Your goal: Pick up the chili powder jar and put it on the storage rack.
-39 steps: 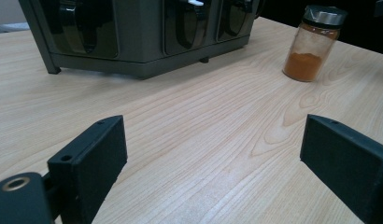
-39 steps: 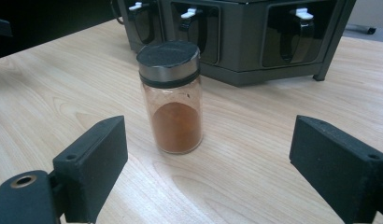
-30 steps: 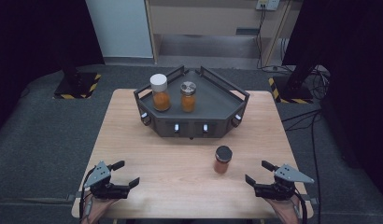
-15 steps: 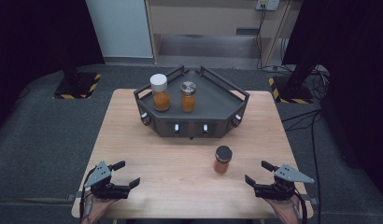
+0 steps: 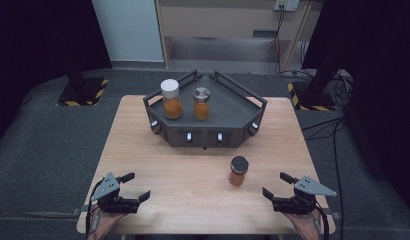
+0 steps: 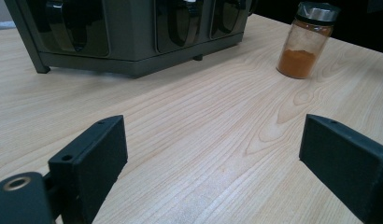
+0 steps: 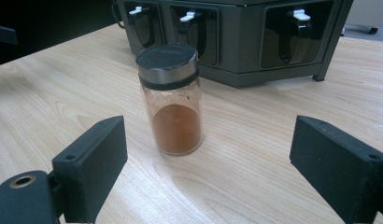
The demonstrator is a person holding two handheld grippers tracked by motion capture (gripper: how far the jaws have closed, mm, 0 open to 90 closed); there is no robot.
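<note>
On the table, just ahead of your right gripper (image 5: 282, 194), stands the black-lid spice jar (image 5: 238, 171), untouched. Both your tongs are wide open and hold nothing. Your left gripper (image 5: 129, 187) waits too. Two jars already stand on the rack (image 5: 243, 122); this one looks left.

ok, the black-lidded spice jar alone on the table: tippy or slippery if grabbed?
The spice jar is tall on a narrow base, so a high push would probably tip it. Its smooth clear wall looks slippery. Only partly filled, so likely light.
</note>
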